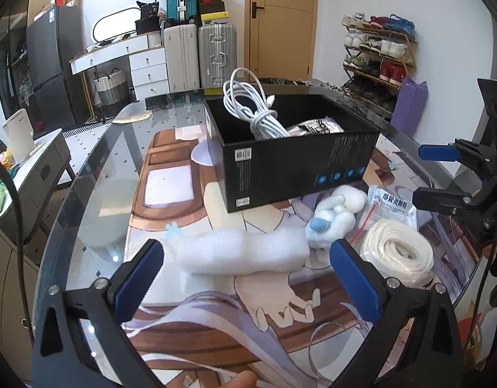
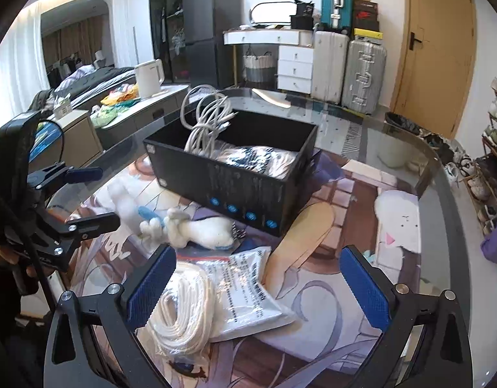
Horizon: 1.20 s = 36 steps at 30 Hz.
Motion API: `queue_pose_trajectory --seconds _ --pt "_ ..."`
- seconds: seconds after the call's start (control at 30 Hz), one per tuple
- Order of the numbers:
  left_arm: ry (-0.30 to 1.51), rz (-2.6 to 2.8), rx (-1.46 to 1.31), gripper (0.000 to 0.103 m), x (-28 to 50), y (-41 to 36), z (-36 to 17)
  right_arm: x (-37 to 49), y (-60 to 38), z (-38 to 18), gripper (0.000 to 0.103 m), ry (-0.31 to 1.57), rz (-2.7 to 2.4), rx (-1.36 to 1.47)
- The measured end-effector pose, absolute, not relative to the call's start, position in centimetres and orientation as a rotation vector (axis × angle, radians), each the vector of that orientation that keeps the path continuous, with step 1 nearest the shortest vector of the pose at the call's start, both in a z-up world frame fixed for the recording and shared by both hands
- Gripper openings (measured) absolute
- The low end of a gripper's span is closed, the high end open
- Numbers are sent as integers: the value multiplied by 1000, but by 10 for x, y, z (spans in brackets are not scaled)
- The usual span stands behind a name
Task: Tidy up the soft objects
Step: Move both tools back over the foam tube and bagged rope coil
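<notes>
Table top (image 1: 96, 174) is glossy glass over a printed mat. Black box (image 1: 297, 168) looks like matt cardboard. White cable (image 1: 248, 103) is smooth plastic, the plush toy (image 2: 196, 229) fuzzy cloth, the sachet (image 2: 248, 287) shiny plastic film, the foam wrap (image 1: 242, 252) soft and matt. Gripper pads (image 2: 151, 291) are ribbed blue rubber.

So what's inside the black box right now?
The black box holds a bundle of white cable sticking up above the rim, and beside it a black-and-white plastic packet. The box floor and anything beneath these two are covered.
</notes>
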<state>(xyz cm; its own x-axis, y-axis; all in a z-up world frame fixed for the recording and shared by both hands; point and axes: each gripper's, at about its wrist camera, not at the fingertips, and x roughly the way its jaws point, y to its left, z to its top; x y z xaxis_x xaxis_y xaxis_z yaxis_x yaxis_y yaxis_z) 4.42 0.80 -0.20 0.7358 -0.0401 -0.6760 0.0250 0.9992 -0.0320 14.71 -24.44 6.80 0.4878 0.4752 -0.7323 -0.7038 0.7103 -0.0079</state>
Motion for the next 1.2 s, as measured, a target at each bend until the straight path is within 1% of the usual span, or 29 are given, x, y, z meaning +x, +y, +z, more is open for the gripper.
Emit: queue_pose_trajectory --seconds 0.4,0.87,1.2 --pt "769 -21 -45 103 41 15 -9 131 -230 55 102 848 831 -392" --pt "800 -16 -42 103 46 15 -14 116 -204 25 102 938 901 -510" --pt "834 -16 -52 103 52 15 -15 112 -198 17 101 950 914 -528"
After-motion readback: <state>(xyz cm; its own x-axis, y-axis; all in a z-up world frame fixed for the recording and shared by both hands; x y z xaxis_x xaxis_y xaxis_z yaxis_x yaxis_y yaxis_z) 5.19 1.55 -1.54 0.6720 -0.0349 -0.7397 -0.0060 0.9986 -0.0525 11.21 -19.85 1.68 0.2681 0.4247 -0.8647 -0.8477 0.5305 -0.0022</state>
